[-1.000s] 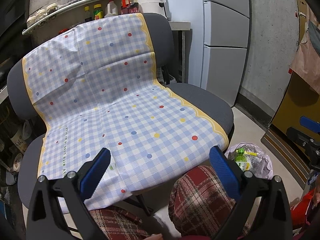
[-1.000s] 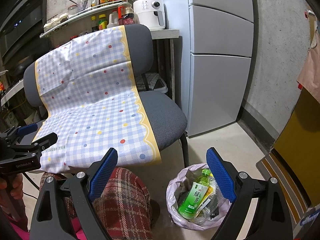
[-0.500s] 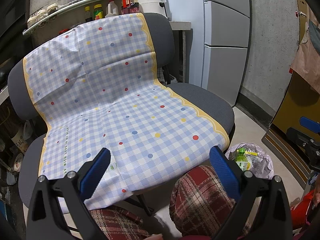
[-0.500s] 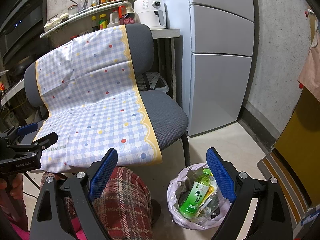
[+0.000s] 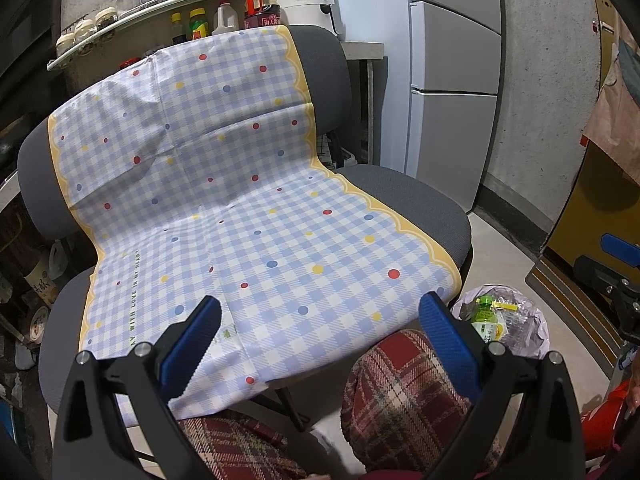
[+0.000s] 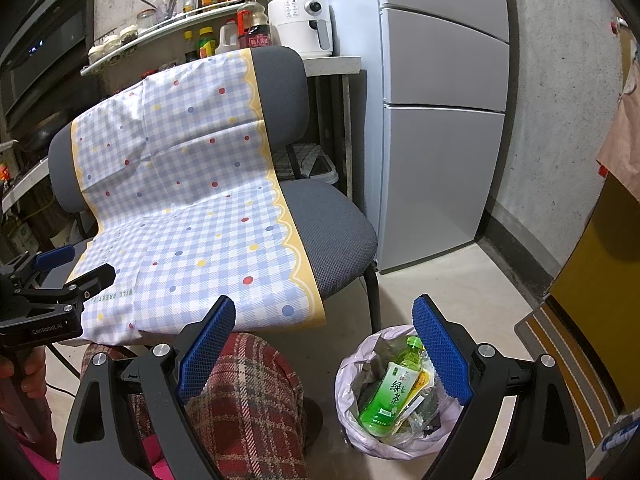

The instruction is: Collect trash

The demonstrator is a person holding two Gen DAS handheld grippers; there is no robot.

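A small bin lined with a pale plastic bag stands on the floor to the right of the chair; it also shows in the left wrist view as the bin. Inside lie a green tea bottle and crumpled wrappers. My right gripper hangs open above the floor, its right finger over the bin's rim, holding nothing. My left gripper is open and empty over the front edge of the checked cloth. The cloth surface carries no objects.
A grey office chair holds the cloth. The person's plaid-trousered knees sit below both grippers. A grey fridge stands at the right, a shelf with bottles and a white air fryer behind the chair, a striped mat at far right.
Barely anything has moved; both views have drifted very slightly, and both grippers stay open and empty.
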